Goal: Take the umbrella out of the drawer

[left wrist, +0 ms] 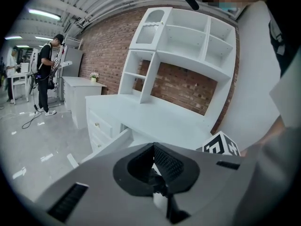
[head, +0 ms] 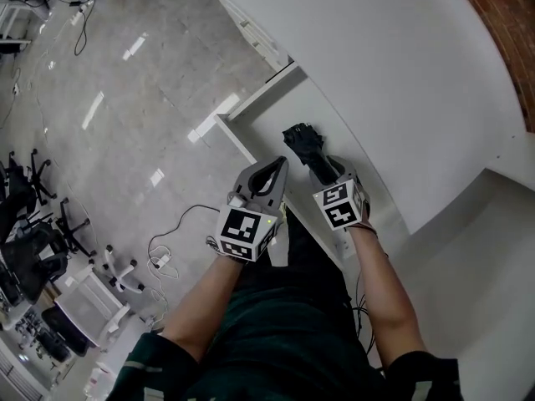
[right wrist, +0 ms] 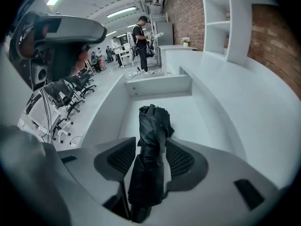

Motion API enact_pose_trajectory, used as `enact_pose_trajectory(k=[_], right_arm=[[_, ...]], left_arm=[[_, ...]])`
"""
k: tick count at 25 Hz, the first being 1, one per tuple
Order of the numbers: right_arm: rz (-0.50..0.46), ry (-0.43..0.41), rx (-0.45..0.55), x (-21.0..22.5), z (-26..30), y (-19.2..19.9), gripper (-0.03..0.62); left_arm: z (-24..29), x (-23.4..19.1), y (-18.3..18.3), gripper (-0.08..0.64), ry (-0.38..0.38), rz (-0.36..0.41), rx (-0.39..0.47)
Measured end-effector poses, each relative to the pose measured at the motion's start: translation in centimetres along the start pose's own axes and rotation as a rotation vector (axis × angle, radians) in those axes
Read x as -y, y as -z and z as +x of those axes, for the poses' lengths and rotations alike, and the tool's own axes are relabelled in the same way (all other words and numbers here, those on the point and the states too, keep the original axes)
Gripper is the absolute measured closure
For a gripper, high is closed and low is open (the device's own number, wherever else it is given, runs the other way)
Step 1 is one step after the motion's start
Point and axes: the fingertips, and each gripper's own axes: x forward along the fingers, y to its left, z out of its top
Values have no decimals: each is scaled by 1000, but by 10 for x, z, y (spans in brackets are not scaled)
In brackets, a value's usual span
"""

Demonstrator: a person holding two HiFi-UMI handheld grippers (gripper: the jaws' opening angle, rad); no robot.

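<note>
Right gripper view | umbrella [right wrist: 153, 121] base hidden within spread right claw [right wrist: 151, 147]

The bare left forearm [head: 201, 299] and bare right forearm [head: 386, 284] reach forward and down side by side, each carrying a grey two-jaw gripper with a black-and-white marker cube at its rear. The left gripper [head: 279, 165] has its jaws closed together on nothing. The right gripper [head: 324, 170], just beside it, has its jaws parted, with a black folded umbrella [right wrist: 151, 126] lying loosely between them.
</note>
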Motion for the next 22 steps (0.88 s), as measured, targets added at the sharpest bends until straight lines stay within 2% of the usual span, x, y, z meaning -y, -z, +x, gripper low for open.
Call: enact_pose_trajectory(k=[6,11,22], right_arm=[[11,-40,-83,2,34,16,371],[-1,-45,-161,1,60,28,341],[21,12,-241,1,89,40,341]], left_arm=[[5,-13,12,554,-25,-27,-24],[3,-16,6,554,-30,-36,-22],[-2,-19,2,554,-31,-37,-18]])
